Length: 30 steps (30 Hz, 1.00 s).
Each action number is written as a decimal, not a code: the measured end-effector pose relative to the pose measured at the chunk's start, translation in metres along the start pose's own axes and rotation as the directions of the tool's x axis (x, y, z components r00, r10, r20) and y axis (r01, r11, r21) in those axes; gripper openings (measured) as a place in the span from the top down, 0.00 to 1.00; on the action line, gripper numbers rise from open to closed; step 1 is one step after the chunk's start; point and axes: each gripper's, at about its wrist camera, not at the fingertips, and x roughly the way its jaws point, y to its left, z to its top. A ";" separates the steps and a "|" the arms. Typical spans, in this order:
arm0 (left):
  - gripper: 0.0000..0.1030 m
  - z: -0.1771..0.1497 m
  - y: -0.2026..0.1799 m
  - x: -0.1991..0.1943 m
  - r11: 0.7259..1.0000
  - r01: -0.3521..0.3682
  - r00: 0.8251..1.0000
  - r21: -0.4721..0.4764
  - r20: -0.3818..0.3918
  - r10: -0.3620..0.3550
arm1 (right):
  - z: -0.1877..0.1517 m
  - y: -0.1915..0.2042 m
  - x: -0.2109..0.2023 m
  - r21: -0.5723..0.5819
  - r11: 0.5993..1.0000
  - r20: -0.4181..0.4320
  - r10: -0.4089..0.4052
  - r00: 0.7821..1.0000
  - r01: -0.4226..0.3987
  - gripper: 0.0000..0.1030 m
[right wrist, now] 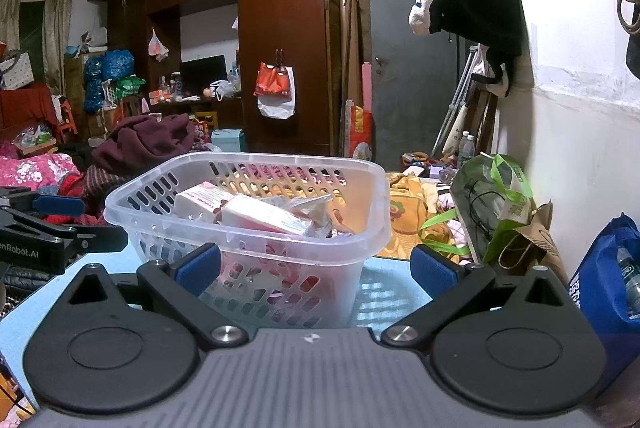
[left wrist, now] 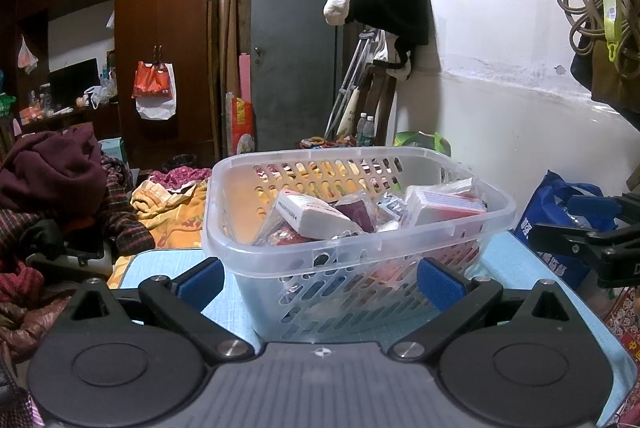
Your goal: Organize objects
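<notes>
Nearest, left tool: blue-padded jaws wide apart, empty, flanking the near short wall of the clear perforated plastic basket dead ahead on the pale blue desk. Right tool: likewise wide, empty, offset toward the basket's right corner; the left one looks better centred. Basket's long axis runs away from both tools. Contents: white-and-pink cartons and crinkled packets, heaped. Beyond, right: blue fabric bag, green-handled bag.

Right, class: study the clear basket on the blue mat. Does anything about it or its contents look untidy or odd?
The basket sits upright and intact on the mat. Inside, the white boxes and wrapped packets lie tilted in a jumbled heap rather than stacked. Nothing has spilled.
</notes>
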 end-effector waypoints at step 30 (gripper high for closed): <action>0.00 0.000 -0.004 0.003 1.000 -0.010 1.000 0.002 -0.007 0.010 | -0.001 -0.001 0.000 0.001 1.000 -0.001 -0.001 1.000 0.001 0.00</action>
